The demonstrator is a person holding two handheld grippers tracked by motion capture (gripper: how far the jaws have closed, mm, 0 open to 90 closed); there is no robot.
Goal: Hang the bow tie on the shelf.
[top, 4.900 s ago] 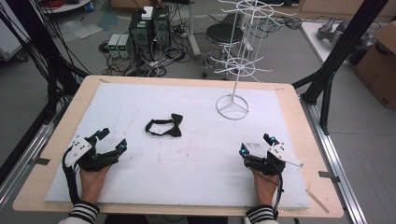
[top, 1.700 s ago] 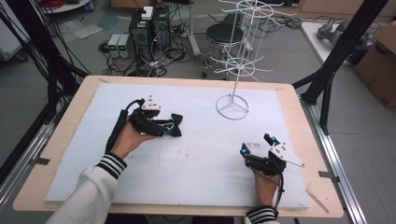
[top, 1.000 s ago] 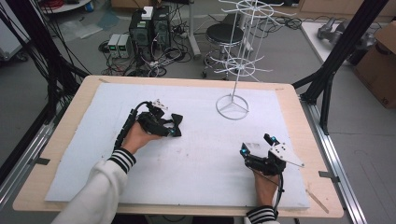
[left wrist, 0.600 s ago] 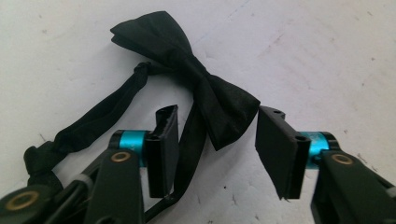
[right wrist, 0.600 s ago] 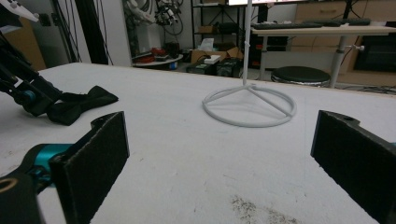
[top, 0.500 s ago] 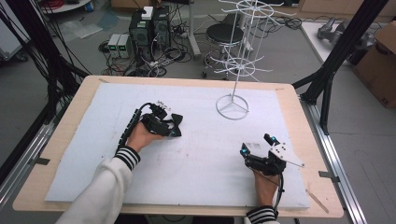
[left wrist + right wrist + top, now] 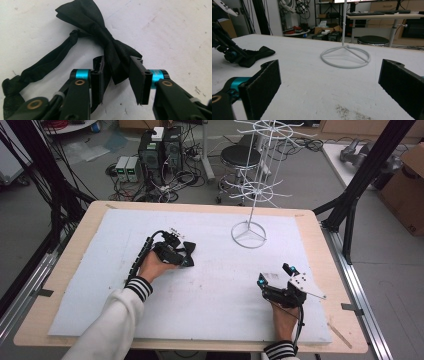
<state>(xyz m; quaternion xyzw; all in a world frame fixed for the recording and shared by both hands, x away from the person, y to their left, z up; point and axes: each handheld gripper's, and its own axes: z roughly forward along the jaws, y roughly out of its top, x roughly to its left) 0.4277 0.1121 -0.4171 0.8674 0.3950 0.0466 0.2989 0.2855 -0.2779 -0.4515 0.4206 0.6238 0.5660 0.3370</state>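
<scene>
Left gripper straddles a black bow tie unclosed on the white mat; right gripper gapes

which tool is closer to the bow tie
Left. The left tool is right at the bow tie, its open jaws either side of one wing. The right tool rests well away, near the table's front right.
</scene>
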